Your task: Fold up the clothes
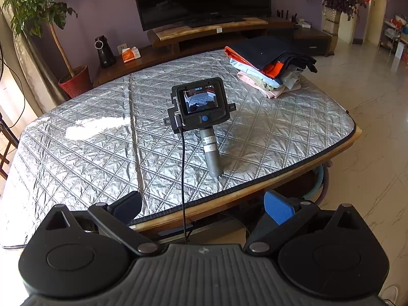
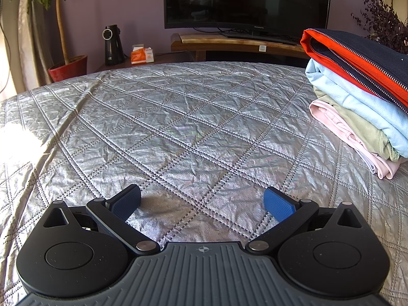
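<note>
i see both my left gripper and right gripper spread and empty, with the soft, floppy stack at 2 o'clock, best pinched at a folded edge.

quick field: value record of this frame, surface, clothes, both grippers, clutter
surface: silver quilted table cover
clothes: folded stack at the far right of the cover; navy and orange zip garment on top, then light blue, olive green, pink at the bottom
left gripper: jaws open, empty, held off the table's near edge
right gripper: jaws open, empty, resting on the cover, apart from the stack
background: black television, potted plant in red pot, orange tissue pack
</note>
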The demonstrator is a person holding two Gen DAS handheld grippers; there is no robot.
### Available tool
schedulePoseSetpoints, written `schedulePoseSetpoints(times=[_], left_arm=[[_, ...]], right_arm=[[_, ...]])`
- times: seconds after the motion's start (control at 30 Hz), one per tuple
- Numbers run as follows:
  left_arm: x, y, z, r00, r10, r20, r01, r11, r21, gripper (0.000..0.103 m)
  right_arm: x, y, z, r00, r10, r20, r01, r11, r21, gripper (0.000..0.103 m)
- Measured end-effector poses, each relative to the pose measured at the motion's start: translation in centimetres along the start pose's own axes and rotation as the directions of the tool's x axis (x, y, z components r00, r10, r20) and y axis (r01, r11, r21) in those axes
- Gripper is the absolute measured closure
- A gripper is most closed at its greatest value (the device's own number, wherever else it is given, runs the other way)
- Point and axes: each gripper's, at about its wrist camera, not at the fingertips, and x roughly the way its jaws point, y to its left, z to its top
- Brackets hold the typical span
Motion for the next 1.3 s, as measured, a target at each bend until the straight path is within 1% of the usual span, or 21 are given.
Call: schedulePoseSetpoints(times=[1.3], left_arm=[[0.42,-0.17,-0.32,1.000,0.004,-0.019,-0.004,1.000,0.005,0.001]], right_arm=[[0.01,-0.02,0.01,1.000,0.000,0.000,0.000,1.000,0.000,0.000]])
